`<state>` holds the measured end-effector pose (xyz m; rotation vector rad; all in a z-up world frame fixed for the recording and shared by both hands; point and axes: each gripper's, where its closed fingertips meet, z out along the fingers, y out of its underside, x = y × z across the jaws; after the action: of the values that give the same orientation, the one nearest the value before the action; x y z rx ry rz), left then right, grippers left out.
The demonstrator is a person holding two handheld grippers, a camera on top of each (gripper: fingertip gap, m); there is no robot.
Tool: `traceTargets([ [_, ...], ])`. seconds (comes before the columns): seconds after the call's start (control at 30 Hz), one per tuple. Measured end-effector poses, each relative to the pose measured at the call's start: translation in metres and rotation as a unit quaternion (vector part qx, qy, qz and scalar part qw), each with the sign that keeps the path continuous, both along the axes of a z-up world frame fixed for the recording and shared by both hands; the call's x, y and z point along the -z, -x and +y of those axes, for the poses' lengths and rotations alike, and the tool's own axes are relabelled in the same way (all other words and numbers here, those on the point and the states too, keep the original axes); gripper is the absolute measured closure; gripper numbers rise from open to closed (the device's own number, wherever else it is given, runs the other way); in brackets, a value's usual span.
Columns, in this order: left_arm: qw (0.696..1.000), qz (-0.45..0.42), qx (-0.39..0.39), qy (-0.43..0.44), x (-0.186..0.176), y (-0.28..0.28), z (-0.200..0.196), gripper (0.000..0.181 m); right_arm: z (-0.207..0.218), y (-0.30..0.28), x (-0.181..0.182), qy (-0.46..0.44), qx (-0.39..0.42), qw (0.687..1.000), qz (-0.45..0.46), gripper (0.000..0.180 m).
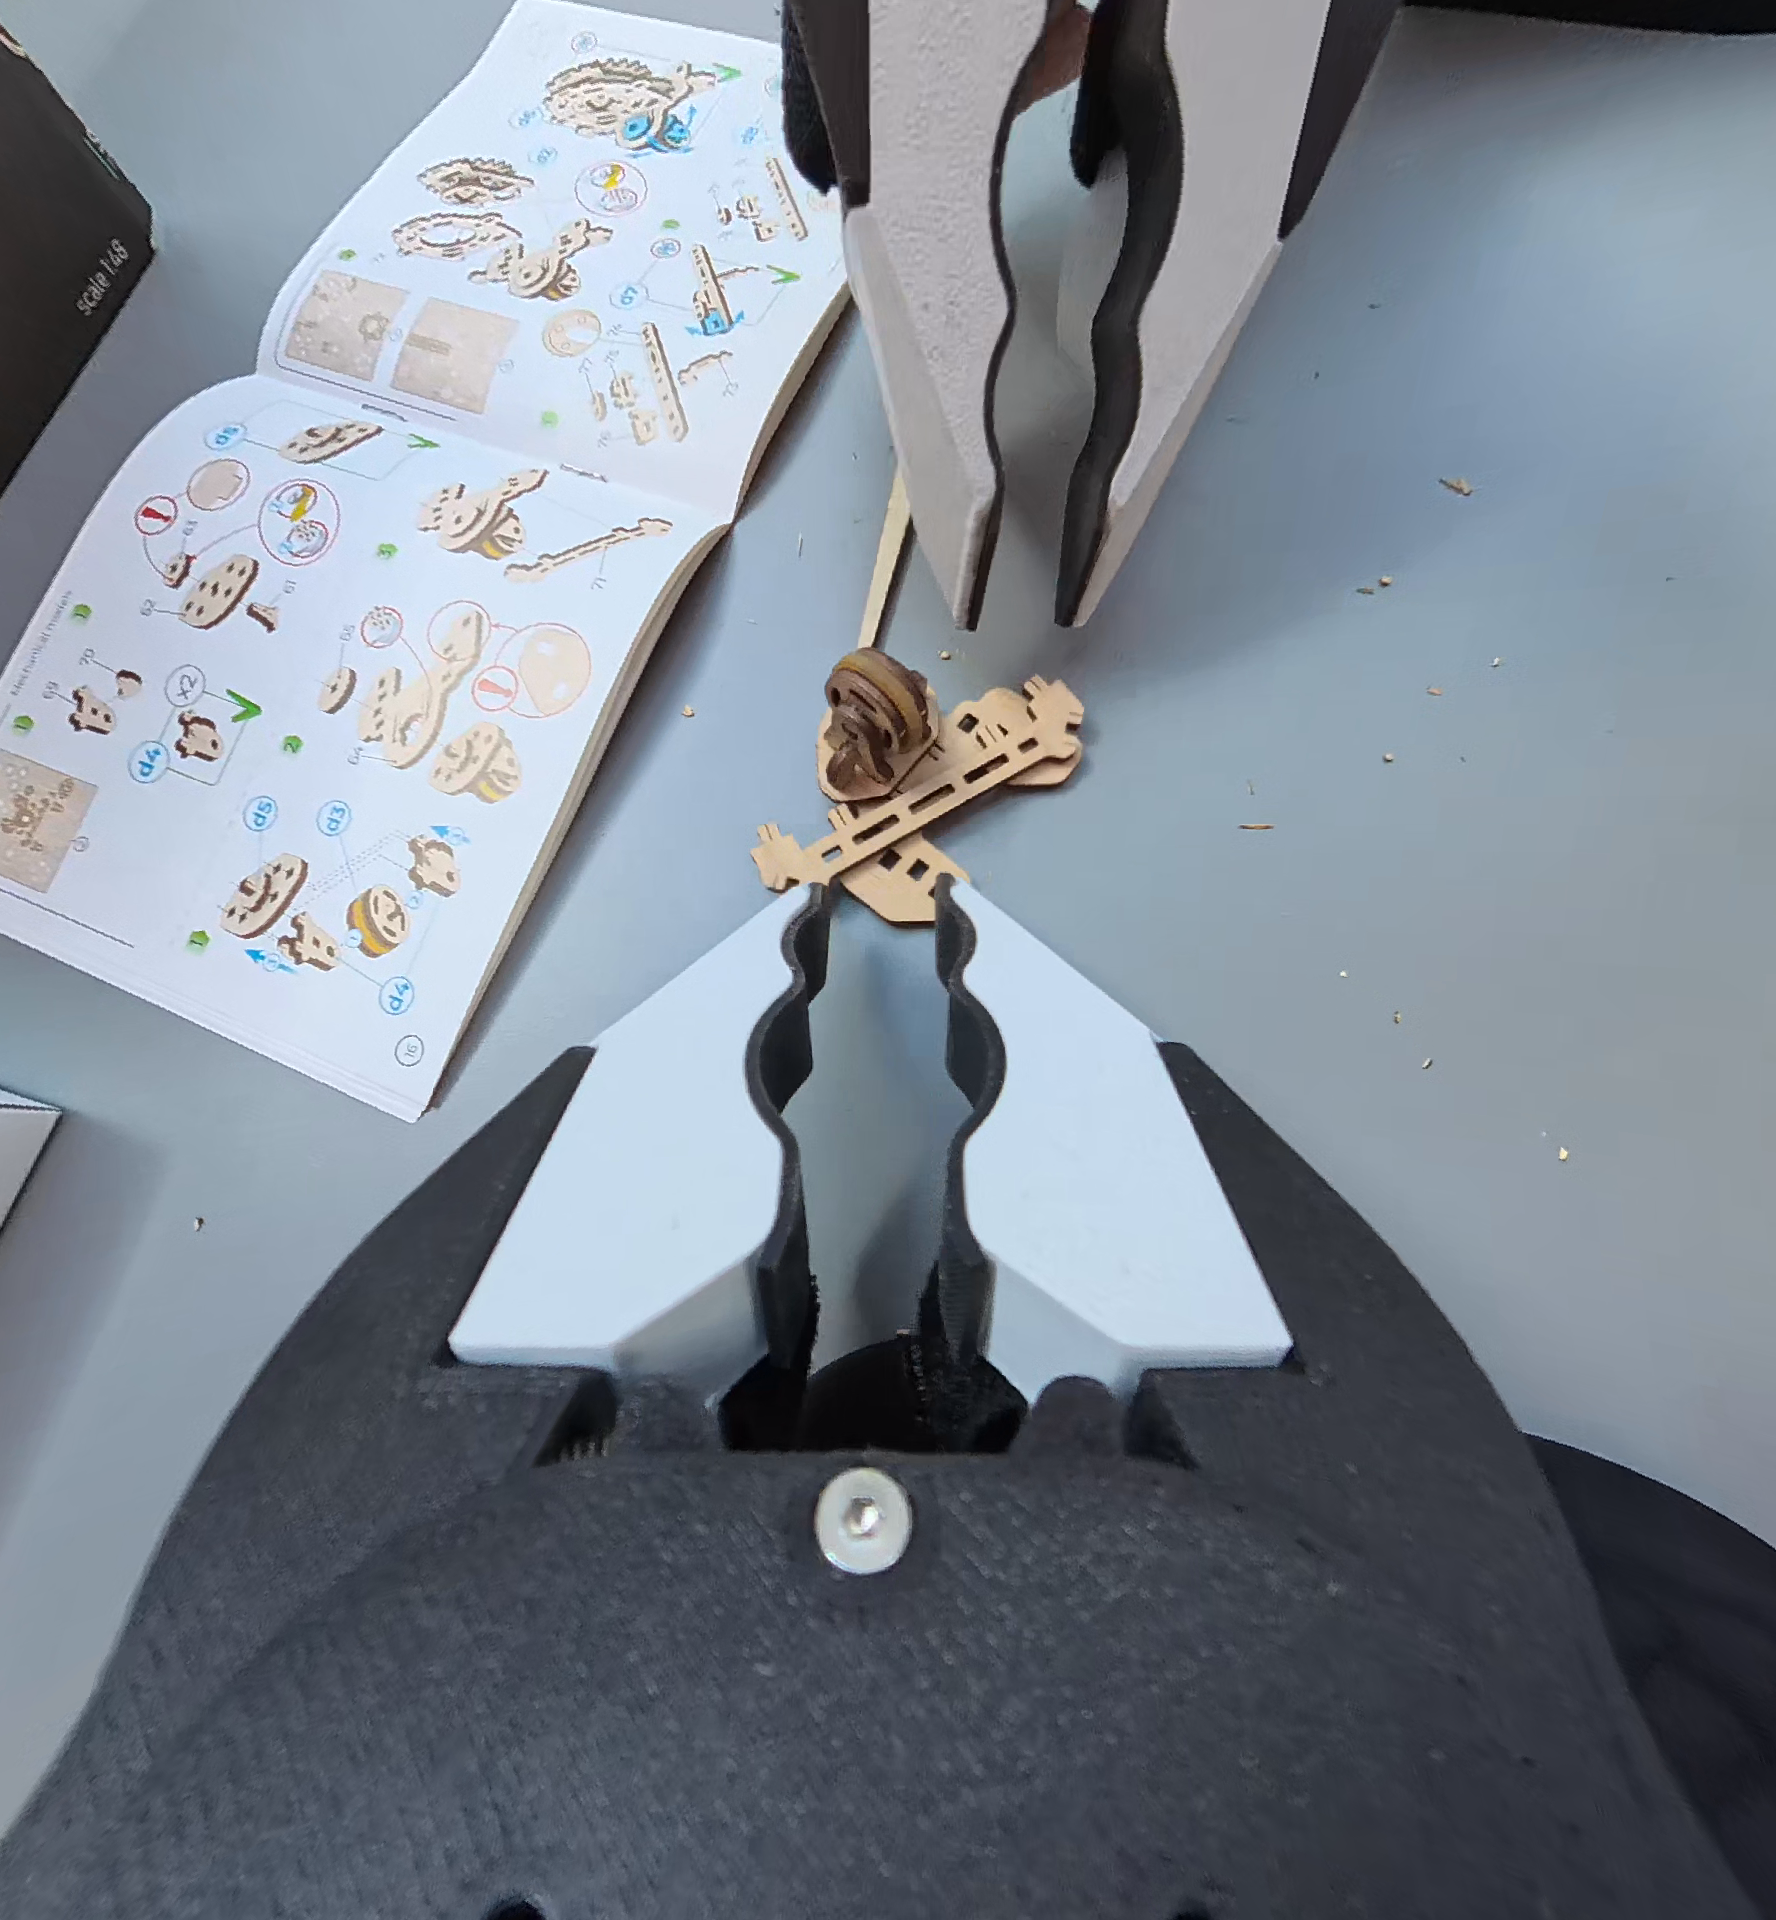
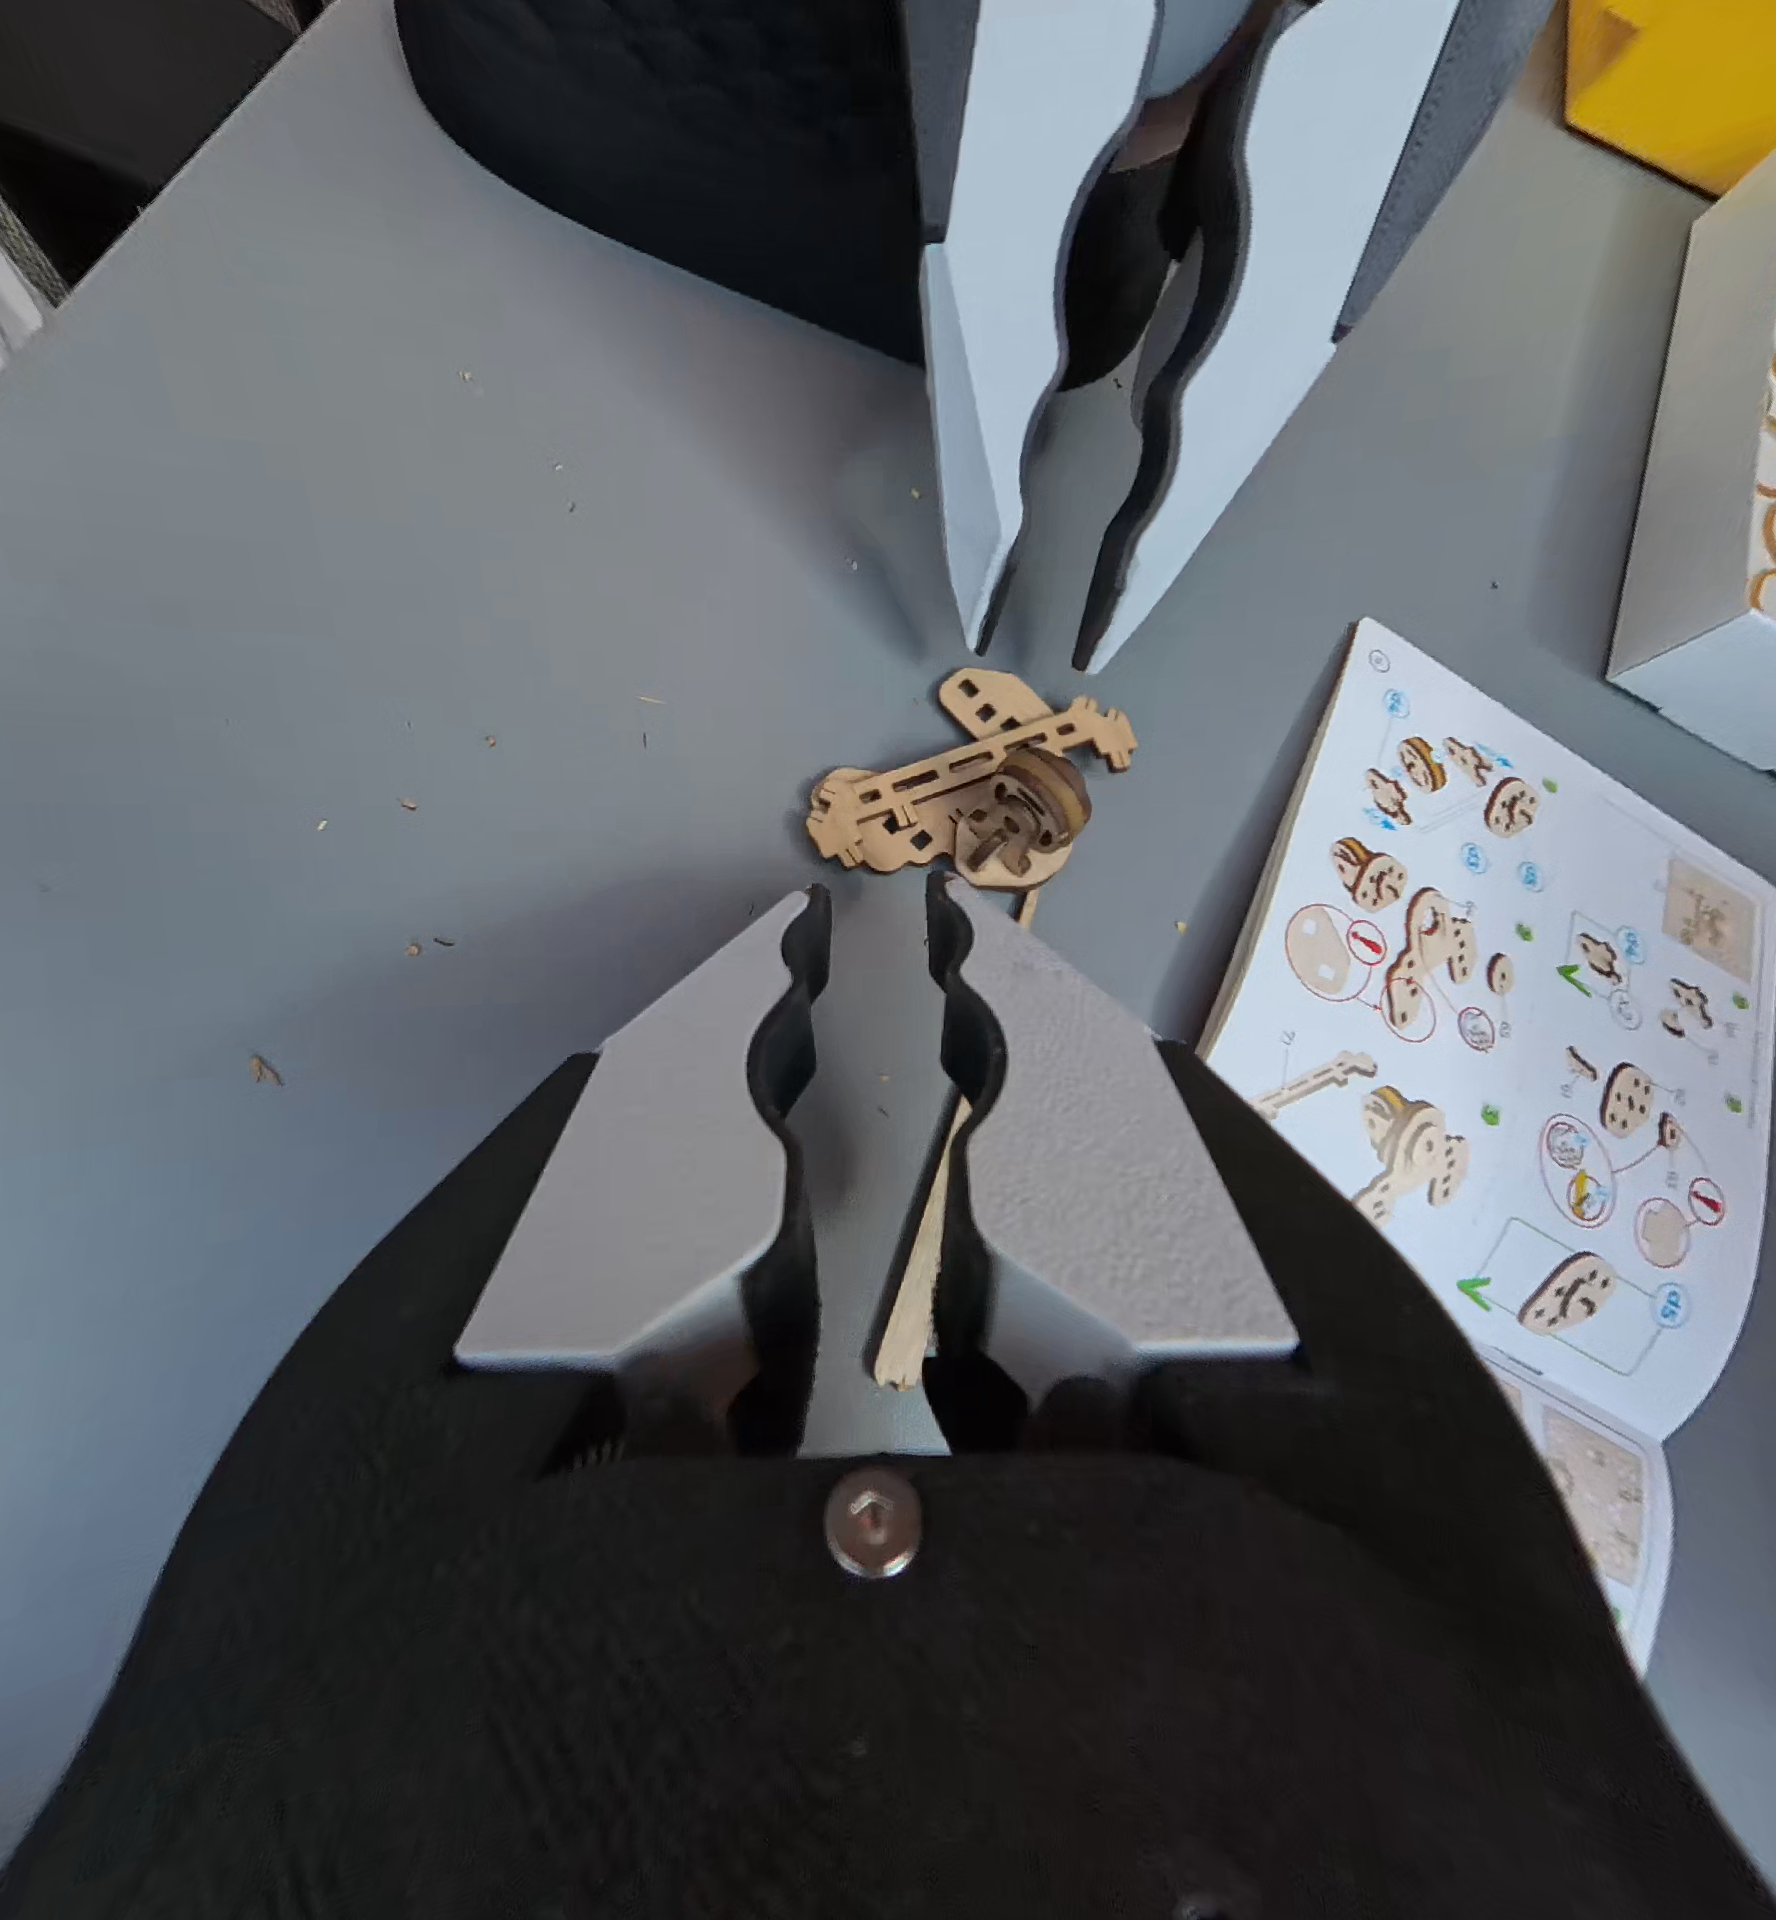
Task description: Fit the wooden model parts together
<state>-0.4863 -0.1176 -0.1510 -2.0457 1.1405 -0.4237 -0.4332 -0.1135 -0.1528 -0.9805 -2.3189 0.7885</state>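
Note:
A small wooden assembly lies on the grey table (image 1: 1486,312) between the two grippers. It is a slotted strip (image 1: 925,805) crossing a flat plate with square holes, with a round stacked wheel piece (image 1: 868,717) standing on it. The strip (image 2: 967,774) and the wheel piece (image 2: 1029,821) also show in the right wrist view. My left gripper (image 1: 882,894) is open and empty, its tips just short of the plate's near end. My right gripper (image 2: 876,891) is open and empty on the opposite side, and shows in the left wrist view (image 1: 1017,623). A thin wooden stick (image 2: 925,1247) lies on the table under it.
An open instruction booklet (image 1: 344,582) lies left of the parts, on the right in the right wrist view (image 2: 1507,1039). A black box (image 1: 11,260) stands at the far left. A white box with gold rings (image 2: 1757,468) and a yellow object (image 2: 1694,83) sit beyond the booklet. Wood crumbs dot the table. Spacing between my two grippers at the tips: around 6 centimeters.

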Motion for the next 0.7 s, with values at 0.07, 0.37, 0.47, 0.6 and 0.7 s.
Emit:
traceTargets([
  [0.07, 1.000, 0.004, 0.004, 0.006, 0.002, -0.001, -0.001, 0.164, -0.004, 0.001, 0.000, -0.011, -0.009, 1.000, 0.004, 0.161],
  [0.37, 0.998, 0.047, 0.031, 0.004, 0.013, -0.004, -0.008, 0.175, -0.017, 0.009, 0.001, 0.020, 0.018, 0.999, -0.020, 0.157],
  [0.47, 0.998, 0.059, 0.033, -0.009, 0.013, -0.006, -0.009, 0.176, -0.012, 0.007, 0.002, 0.016, 0.026, 0.999, -0.026, 0.157],
  [0.6, 0.996, 0.069, 0.046, -0.017, 0.013, -0.014, -0.014, 0.178, 0.001, 0.003, -0.002, 0.026, 0.048, 0.998, -0.034, 0.157],
  [0.7, 0.995, 0.075, 0.058, -0.024, 0.014, -0.021, -0.017, 0.177, 0.008, -0.001, -0.005, 0.033, 0.061, 0.997, -0.035, 0.157],
])
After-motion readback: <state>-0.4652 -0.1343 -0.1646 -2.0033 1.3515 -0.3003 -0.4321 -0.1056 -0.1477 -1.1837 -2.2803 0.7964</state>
